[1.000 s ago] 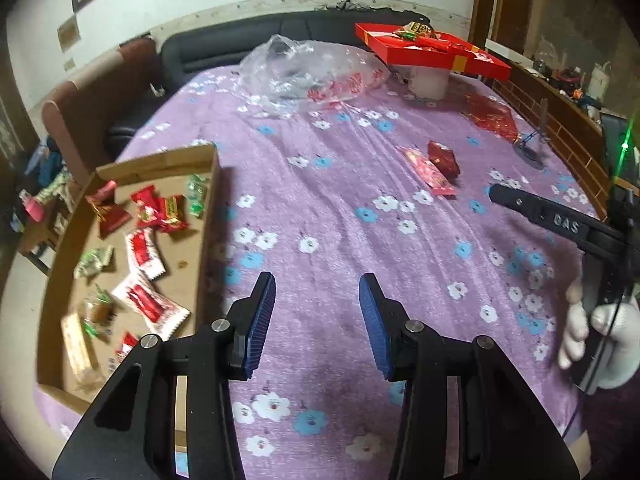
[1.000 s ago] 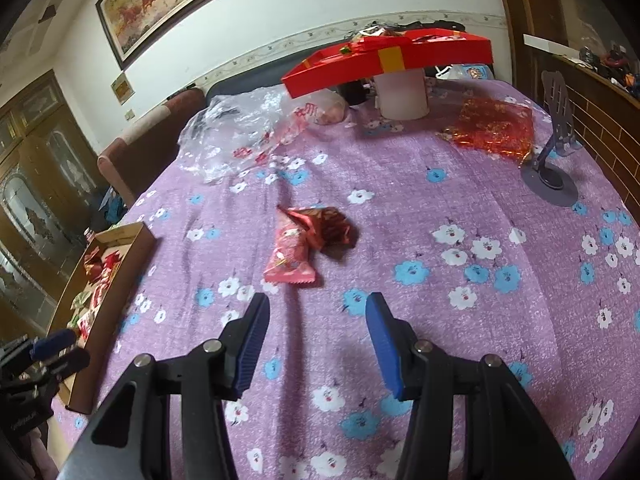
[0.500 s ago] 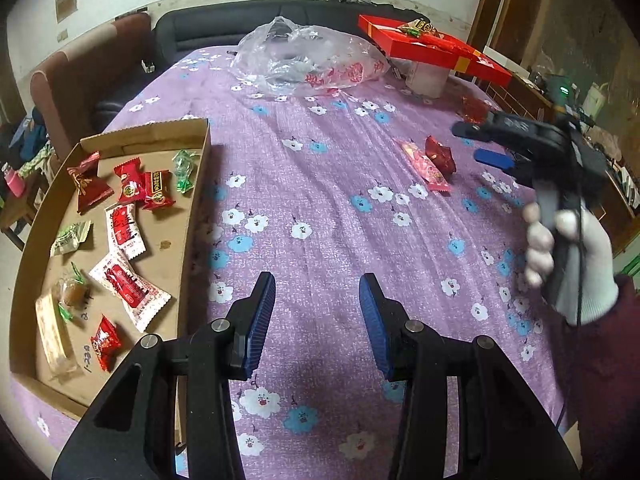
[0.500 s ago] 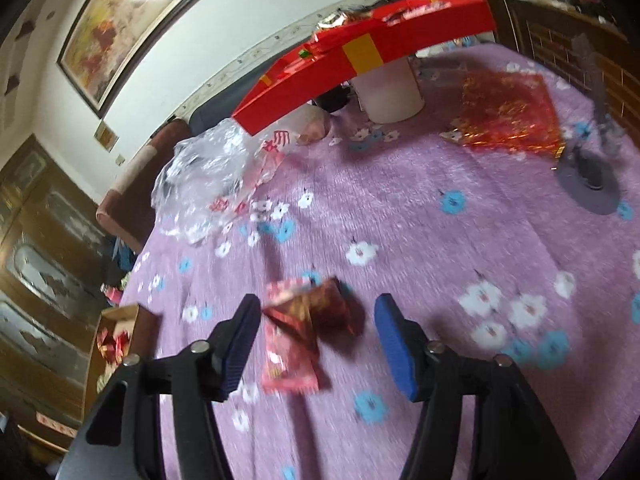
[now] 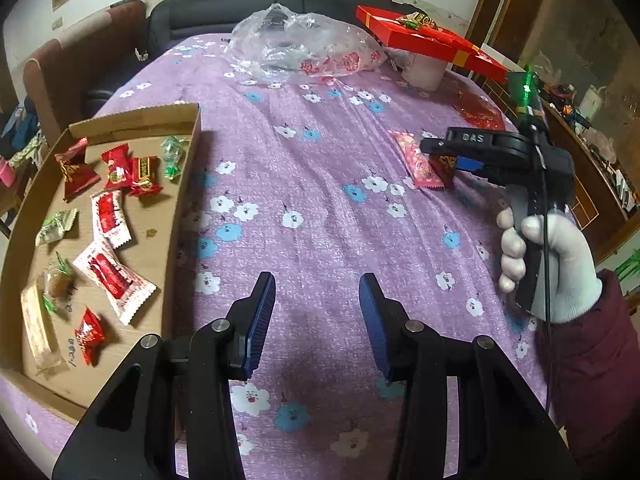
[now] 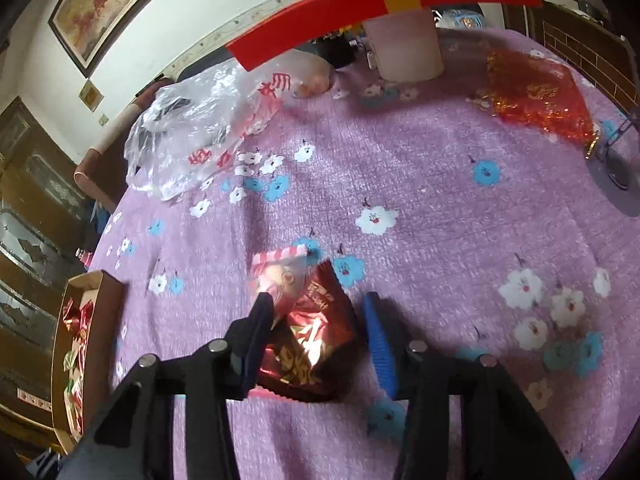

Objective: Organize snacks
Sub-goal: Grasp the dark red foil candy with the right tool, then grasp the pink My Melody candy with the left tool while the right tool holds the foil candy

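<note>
Right wrist: crinkled foil snack packet [image 6: 316, 332]

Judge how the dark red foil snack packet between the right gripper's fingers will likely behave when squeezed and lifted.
The dark red foil packet looks crinkled and puffy, so it will probably crumple rather than stay stiff. Its glossy foil may slip on the pads. It overlaps the pink packet, which might drag along. The right gripper has just been closing around it.

Two snack packets lie on the cloth: one dark red packet [image 6: 312, 332] between the right gripper's fingers and one pink packet [image 6: 278, 276] just ahead of its left finger. The cardboard tray [image 5: 182, 184], left of the left gripper's fingers, holds eleven wrapped snacks.
</note>
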Tool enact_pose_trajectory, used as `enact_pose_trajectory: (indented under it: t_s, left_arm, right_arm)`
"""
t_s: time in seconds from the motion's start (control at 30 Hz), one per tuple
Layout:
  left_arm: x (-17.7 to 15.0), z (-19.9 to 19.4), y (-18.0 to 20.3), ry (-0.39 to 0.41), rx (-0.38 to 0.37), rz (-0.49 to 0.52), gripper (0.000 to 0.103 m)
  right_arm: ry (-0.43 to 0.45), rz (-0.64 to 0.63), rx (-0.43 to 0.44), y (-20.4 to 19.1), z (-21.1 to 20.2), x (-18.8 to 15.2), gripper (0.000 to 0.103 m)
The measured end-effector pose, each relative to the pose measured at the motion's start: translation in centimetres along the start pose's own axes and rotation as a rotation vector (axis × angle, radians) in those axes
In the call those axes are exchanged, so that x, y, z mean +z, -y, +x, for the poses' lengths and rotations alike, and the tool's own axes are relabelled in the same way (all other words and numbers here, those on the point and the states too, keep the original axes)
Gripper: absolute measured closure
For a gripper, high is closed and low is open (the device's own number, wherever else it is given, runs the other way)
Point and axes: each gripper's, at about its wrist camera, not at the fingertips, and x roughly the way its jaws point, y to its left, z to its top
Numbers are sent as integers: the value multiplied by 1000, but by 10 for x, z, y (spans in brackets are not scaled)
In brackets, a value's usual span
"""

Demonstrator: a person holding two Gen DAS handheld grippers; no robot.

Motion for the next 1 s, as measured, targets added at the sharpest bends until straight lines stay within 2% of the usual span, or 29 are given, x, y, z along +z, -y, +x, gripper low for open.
enact_pose_trajectory:
  t_s: [0.13,0.3,0.37,0.53,0.73,0.83,1.0]
  left_arm:
    - [2,4,-1,-20,-41,-15,61]
    - [13,8,3,-24,-163,-34,61]
    - [19,11,10,-22,-216,-21,61]
    - [46,25,37,-46,-214,36,61]
    - [89,64,61,-106,-284,-5,61]
    - [110,86,72,-101,-280,4,61]
    - [128,111,93,-96,-272,56,61]
  right_arm:
    - [23,-14,6,8,-19,-13,67]
    - [71,-69,-178,21,-40,-30,67]
    - [89,-47,-190,30,-45,-32,63]
    - [162,37,-104,57,-58,-35,51]
    - [205,125,-40,76,-70,-38,51]
    - [210,147,-25,79,-72,-36,51]
    - [201,179,0,84,-73,-35,51]
